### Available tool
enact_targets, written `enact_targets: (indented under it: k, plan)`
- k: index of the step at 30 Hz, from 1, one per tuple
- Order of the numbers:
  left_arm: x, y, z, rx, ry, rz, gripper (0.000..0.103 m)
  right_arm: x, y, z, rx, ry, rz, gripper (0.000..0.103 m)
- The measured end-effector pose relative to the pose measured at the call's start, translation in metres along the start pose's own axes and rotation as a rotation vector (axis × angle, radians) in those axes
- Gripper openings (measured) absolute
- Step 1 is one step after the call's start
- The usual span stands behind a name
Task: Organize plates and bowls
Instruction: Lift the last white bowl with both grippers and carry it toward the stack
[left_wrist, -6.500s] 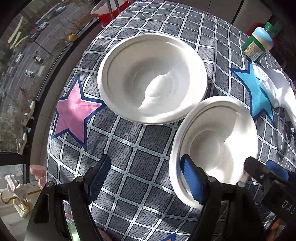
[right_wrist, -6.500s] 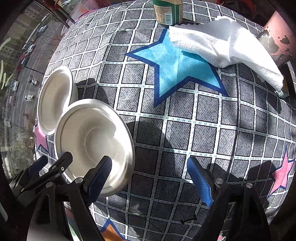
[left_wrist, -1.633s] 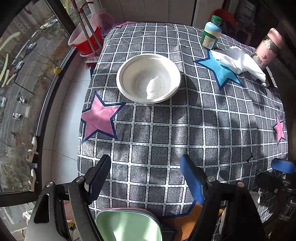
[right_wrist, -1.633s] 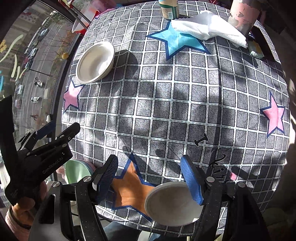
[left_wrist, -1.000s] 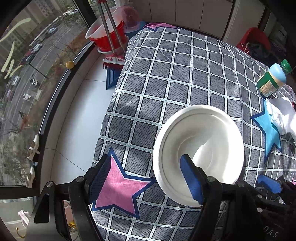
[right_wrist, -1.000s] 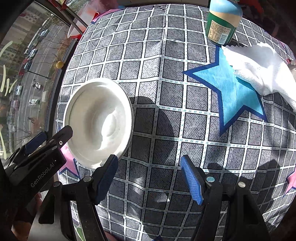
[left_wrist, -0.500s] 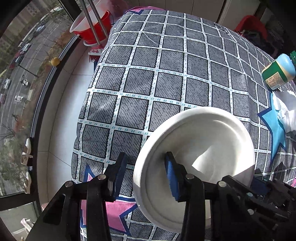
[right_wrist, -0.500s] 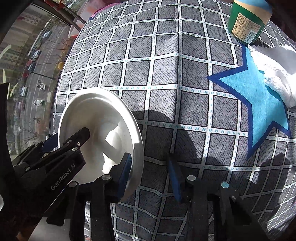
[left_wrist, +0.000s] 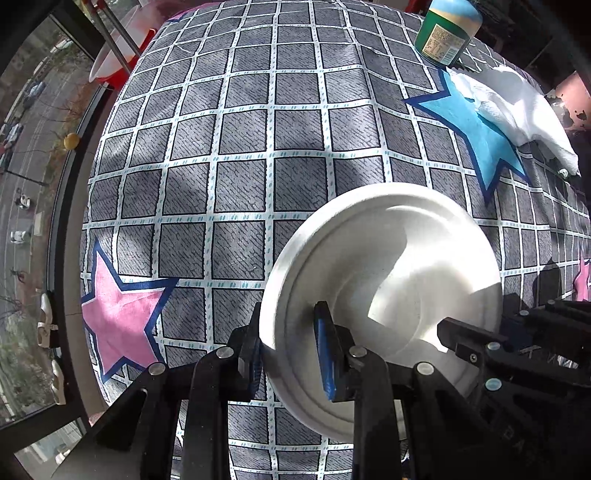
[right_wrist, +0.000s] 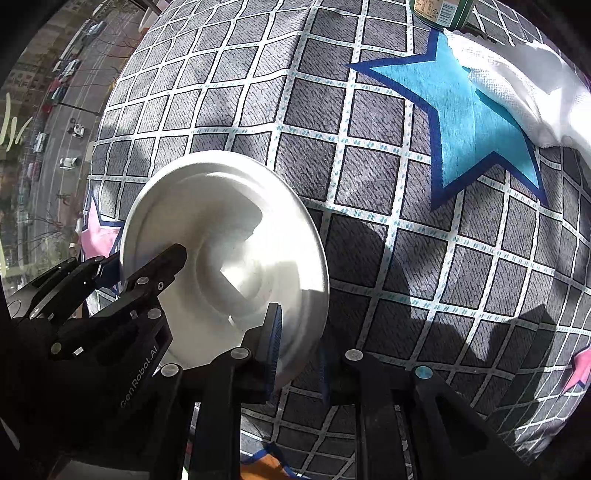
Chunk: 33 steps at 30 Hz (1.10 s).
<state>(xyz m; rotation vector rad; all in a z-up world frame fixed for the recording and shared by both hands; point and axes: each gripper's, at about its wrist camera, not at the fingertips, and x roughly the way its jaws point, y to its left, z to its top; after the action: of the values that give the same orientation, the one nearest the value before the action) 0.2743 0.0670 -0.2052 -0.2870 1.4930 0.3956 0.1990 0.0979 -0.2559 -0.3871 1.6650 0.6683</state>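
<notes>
I hold one white bowl (left_wrist: 384, 291) between my two tools, both clamped on its rim from opposite sides. In the left wrist view the bowl fills the lower right of the frame, tilted toward the camera so its hollow faces me, and my left gripper (left_wrist: 288, 350) pinches the rim at the bowl's lower left, one blue pad inside the lip and the other outside. In the right wrist view the same bowl (right_wrist: 225, 258) sits at centre left, and my right gripper (right_wrist: 295, 347) bites the rim at its lower right edge, again one pad on each face. The bowl appears lifted off the checked tablecloth (left_wrist: 240, 147), casting a dark shadow on the grey squares beside it, though I cannot tell whether its far edge touches the cloth. I judge it to be a light, thin moulded bowl, perhaps paper pulp or foam, with a matte skin that should not slip from rubber pads. The broad flat lip is the natural place to grip; it looks likely to bend or crease under hard squeezing, so a gentle clamp on two opposite points seems right. At the upper right of the left view lie a white cloth (left_wrist: 513, 107) over a blue star and a green bottle (left_wrist: 443, 33), well apart from the bowl.
</notes>
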Motion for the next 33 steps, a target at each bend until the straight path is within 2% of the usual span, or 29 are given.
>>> enact_targets:
  k: [6, 16, 22, 29, 31, 33]
  plan:
    - [-0.004, -0.04, -0.044, 0.079, 0.023, 0.001, 0.028, 0.006, -0.023, -0.055, 0.039, 0.047, -0.004, 0.019]
    - [-0.004, -0.087, -0.101, 0.133, 0.079, -0.021, 0.028, 0.015, -0.043, -0.122, 0.094, 0.09, -0.012, 0.019]
    - [-0.018, -0.103, -0.113, 0.121, 0.066, -0.013, 0.028, 0.01, -0.046, -0.145, 0.107, 0.071, -0.004, 0.019]
    - [-0.049, -0.088, -0.11, 0.113, 0.027, 0.001, 0.028, -0.012, -0.058, -0.161, 0.108, 0.021, 0.01, 0.019]
    - [-0.06, -0.097, -0.113, 0.114, 0.018, 0.002, 0.028, -0.018, -0.053, -0.164, 0.11, 0.01, 0.013, 0.019]
    - [-0.066, -0.1, -0.115, 0.121, 0.008, 0.001, 0.028, -0.032, -0.069, -0.174, 0.113, -0.002, 0.013, 0.019]
